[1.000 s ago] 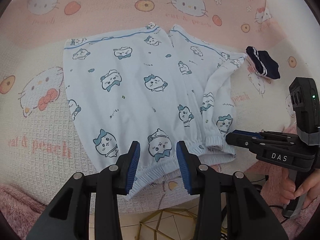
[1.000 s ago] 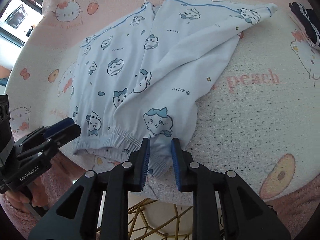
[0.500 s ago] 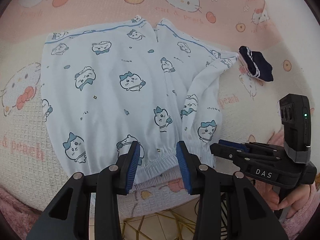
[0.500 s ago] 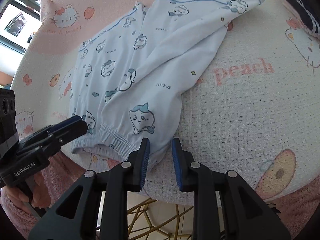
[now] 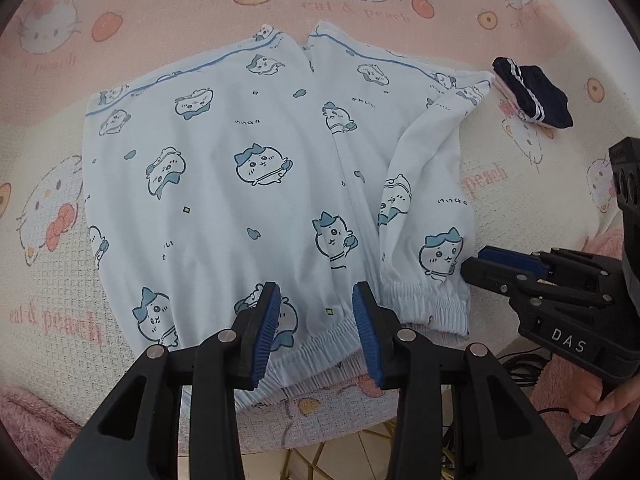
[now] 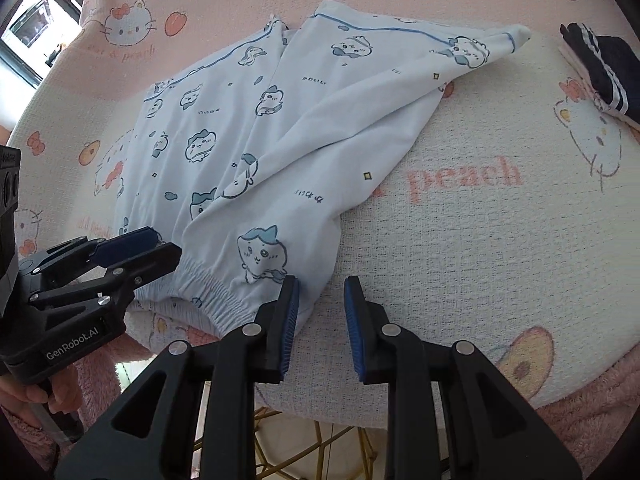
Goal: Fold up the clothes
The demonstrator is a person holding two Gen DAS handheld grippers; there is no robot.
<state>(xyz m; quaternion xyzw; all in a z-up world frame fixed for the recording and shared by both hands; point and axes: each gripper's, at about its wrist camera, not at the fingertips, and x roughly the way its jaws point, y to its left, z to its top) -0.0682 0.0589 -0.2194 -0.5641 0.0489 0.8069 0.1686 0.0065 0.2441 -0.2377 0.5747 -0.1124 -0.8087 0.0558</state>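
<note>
Pink blanket under the pants, both grippers, left and right, hover open over the cuffs: next, close on them and fold.

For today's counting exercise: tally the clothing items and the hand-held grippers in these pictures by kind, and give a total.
Light blue printed garment: 1
Dark navy striped item: 1
Hand-held grippers, left hand-held gripper and right hand-held gripper: 2
Total: 4

Bright, soft, even daylight, faint shadows under the pale garment, a glaring window at the right wrist view's top-left corner, strong fisheye bending, dark vignetted corners, slightly soft edges
</note>
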